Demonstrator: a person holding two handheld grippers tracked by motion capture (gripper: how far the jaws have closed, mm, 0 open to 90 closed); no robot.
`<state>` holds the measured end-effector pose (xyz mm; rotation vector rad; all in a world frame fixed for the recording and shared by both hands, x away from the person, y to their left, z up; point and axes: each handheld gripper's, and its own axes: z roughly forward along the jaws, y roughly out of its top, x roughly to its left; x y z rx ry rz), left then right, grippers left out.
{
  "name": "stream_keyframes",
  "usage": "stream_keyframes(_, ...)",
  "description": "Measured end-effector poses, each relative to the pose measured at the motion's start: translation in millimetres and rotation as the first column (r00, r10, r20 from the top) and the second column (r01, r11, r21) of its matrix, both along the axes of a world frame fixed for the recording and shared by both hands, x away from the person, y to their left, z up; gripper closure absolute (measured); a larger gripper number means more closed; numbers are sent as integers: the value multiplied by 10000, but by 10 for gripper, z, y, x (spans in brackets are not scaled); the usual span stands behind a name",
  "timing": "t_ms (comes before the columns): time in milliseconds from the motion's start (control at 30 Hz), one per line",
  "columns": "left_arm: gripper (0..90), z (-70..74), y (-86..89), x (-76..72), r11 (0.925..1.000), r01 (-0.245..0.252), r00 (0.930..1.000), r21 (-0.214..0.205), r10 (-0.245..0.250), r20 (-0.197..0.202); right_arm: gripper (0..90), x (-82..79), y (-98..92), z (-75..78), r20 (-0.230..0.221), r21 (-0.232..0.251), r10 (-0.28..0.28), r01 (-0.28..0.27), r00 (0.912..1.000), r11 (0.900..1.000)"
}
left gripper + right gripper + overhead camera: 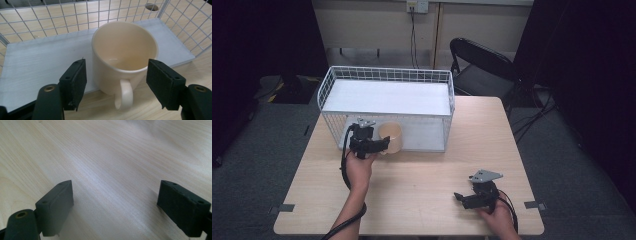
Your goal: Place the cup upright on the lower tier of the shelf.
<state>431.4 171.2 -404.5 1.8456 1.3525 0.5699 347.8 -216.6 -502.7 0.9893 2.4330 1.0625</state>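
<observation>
Two grippers work my table from above: the left gripper [384, 143] meets a cream mug [392, 137] at the wire basket [387, 75]. Its own view shows jaws spread, mug [123, 60] between, untouched. Right gripper [115, 207] gapes over bare table [112, 157].

- Tabletop [422, 180]: light wood grain, near half bare.
- White wire basket [387, 75] sits at the far edge, open side facing the person, white board as its floor.
- Cream mug [391, 138] stands at the basket's open front, handle toward the person.
</observation>
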Motion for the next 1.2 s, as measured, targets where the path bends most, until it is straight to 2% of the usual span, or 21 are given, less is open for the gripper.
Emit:
stream_keyframes(233,323,-64,-9,-2,9998,45,9999,215,-42,-122,127,0,0,0,-3,3,-2,2,10000,10000)
stream_keyframes(433,315,-111,-28,22,10000,37,9997,18,-37,-245,127,0,-1,1,-12,-16,3,-3,10000,10000)
stream_keyframes(667,331,-120,-94,45,9999,142,9995,-9,-142,-265,127,0,0,1,-6,-12,-4,4,10000,10000)
stream_keyframes(900,353,-192,-140,78,10000,82,9988,-30,-83,-478,127,0,0,1,-6,-13,-4,4,10000,10000)
stream_keyframes(1200,393,-222,-164,98,10000,-87,9989,0,87,-451,127,0,0,1,-4,-13,-6,6,10000,10000)
